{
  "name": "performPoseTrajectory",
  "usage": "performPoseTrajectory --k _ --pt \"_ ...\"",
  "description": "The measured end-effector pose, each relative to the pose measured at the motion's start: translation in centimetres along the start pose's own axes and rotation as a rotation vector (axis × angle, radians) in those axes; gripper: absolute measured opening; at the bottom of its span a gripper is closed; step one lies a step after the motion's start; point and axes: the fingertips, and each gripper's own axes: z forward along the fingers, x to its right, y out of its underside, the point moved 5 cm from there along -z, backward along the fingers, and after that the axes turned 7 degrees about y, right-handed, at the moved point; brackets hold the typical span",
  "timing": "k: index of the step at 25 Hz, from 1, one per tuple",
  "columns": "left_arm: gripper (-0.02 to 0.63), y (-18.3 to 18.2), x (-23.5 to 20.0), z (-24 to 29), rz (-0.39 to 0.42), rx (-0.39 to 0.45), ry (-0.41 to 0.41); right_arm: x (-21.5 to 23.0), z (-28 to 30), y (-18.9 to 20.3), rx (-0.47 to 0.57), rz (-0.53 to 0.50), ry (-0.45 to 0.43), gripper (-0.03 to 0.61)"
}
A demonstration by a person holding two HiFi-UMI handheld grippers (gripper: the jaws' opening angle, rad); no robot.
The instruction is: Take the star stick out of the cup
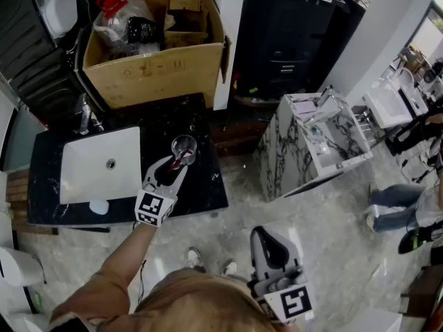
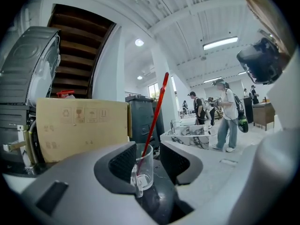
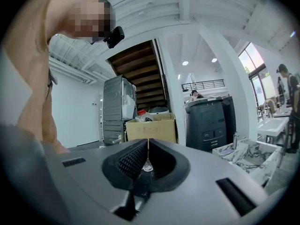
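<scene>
Clear cup (image 2: 143, 168), red star stick (image 2: 157, 109) inside, leaning toward 1 o'clock: on black bench (image 1: 205, 189), between the parted jaws of left hand-held gripper (image 1: 178, 163). Right hand-held gripper (image 1: 266, 235): closed, empty, at 5 o'clock.

My left gripper (image 1: 180, 160) and right gripper (image 1: 259, 232) are grey with black ribbed pads (image 3: 133, 161), white marker cubes (image 1: 154, 207) (black squares) and a tan sleeve (image 1: 104, 289).

Before you: black counter (image 1: 205, 185) with inset white sink (image 1: 90, 178); cardboard box (image 1: 154, 71) of clutter behind it; marbled vanity unit (image 1: 304, 151) on the floor to your right
</scene>
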Motion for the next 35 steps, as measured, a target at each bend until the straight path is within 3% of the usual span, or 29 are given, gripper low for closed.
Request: performPoseTrajectory --k 35 --pt "0.118 0.0 -0.8 1.5 0.036 0.005 0.013 -0.3 -0.3 -0.1 0.001 -0.015 0.023 0.003"
